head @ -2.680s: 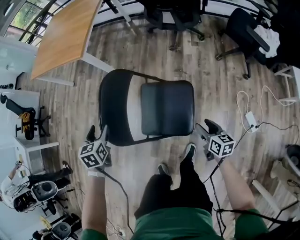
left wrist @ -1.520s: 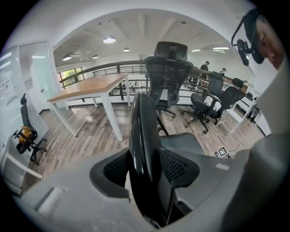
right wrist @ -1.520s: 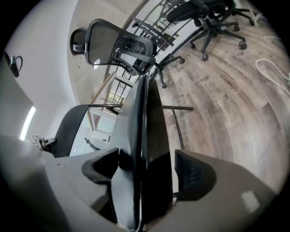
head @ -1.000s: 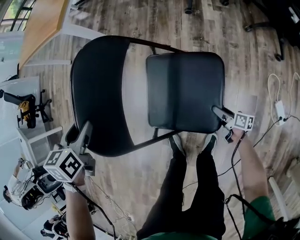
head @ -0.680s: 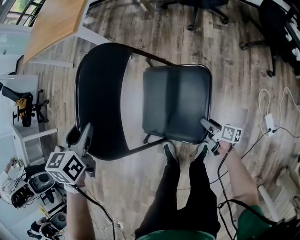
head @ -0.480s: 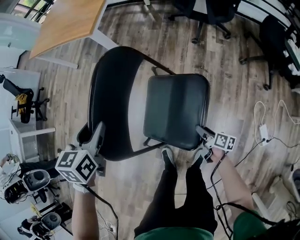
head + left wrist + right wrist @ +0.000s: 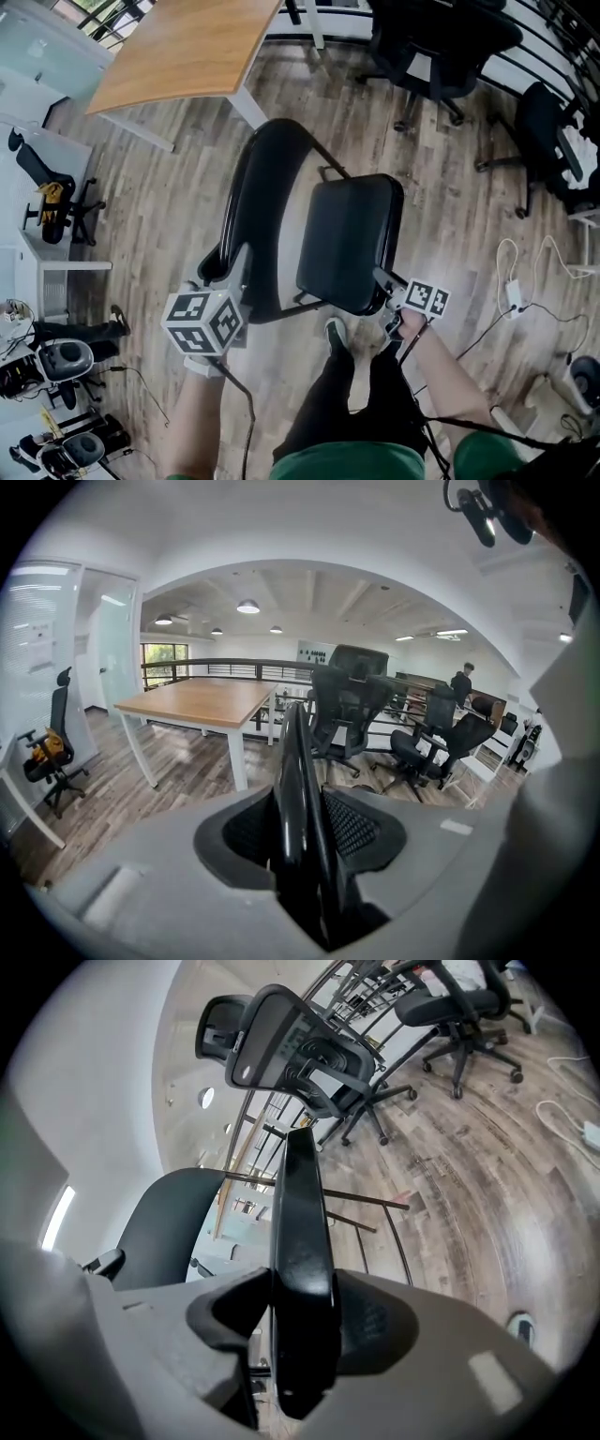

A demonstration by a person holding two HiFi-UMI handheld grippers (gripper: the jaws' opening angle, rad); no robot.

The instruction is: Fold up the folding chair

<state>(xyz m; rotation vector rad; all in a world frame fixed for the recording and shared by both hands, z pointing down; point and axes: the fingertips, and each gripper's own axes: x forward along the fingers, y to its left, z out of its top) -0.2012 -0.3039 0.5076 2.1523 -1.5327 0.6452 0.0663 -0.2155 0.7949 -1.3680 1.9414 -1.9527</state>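
Fingers point(image 7: 354, 825) just closed on backrest point(image 7: 255, 220) (left), seat point(image 7: 352, 239) (right)

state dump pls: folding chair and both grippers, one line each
folding chair: partly folded.
seat: tipped up, not yet flat against the backrest.
left gripper: shut on the backrest edge; jaws have just been closing.
right gripper: shut on the seat edge; jaws have just been closing.

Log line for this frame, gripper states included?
left gripper: fingers just closed on chair backrest | right gripper: fingers just closed on chair seat corner | fold: incomplete
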